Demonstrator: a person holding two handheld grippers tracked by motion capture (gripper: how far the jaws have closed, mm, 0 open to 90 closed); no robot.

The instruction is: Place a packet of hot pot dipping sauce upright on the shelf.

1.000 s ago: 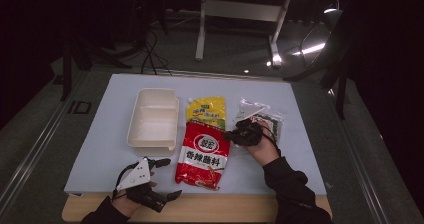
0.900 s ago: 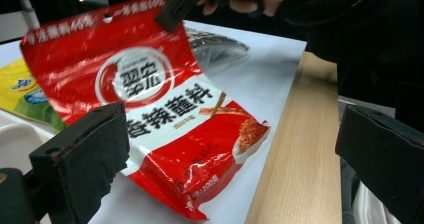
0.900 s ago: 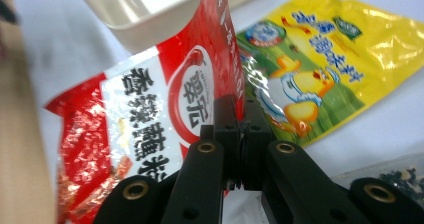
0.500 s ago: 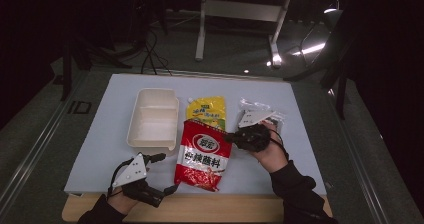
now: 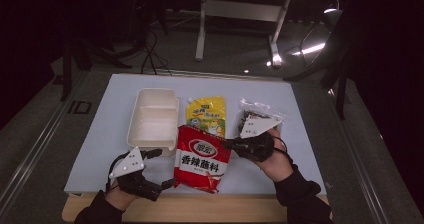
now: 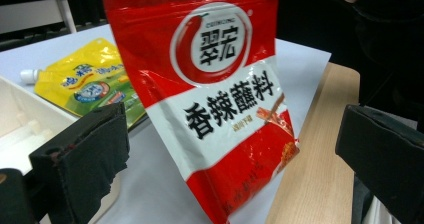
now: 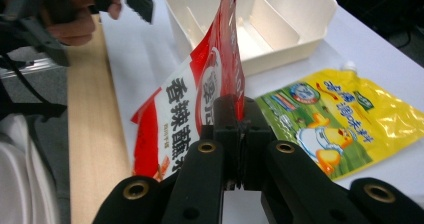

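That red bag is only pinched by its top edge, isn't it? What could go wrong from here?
The right tongs grip the red bag by a thin strip of its top edge, so the hanging bag might slip free or tear there. Its lower end hangs beside the white box and the yellow pouch, so a swing could nudge them. The left tongs stand open nearby and might bump it.

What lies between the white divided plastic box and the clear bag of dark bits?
In the high view, the flat yellow spouted pouch lies between the white divided plastic box and the clear bag.

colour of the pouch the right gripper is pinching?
Red with a white band and black lettering: the seasoning pouch, clearest in the left gripper view.
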